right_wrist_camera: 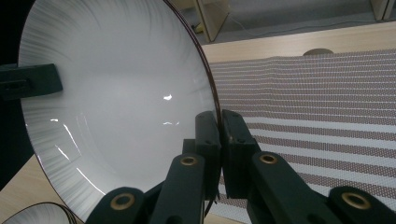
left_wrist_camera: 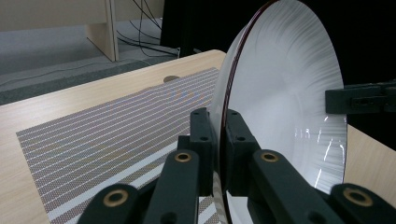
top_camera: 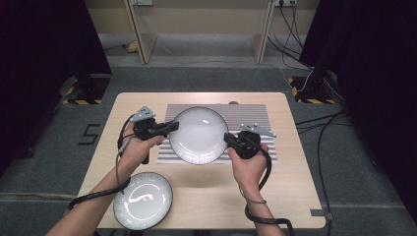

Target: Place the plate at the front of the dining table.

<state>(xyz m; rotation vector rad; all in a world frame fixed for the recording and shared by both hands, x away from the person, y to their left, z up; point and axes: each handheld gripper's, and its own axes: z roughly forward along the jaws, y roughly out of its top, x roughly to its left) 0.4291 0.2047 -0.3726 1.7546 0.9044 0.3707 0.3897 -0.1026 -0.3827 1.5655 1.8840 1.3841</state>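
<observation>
High view has the white plate [top_camera: 198, 135] over the striped placemat [top_camera: 255, 115], pinched at opposite rims by the left gripper [top_camera: 173, 126] and right gripper [top_camera: 227, 138], both clamped tight. A 2nd plate [top_camera: 143, 200] sits at the table's [top_camera: 295, 182] near edge.

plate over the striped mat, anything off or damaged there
Nothing stands out. The plate looks whole and clean, clamped at opposite rims by the left gripper and the right gripper above the striped mat.
</observation>
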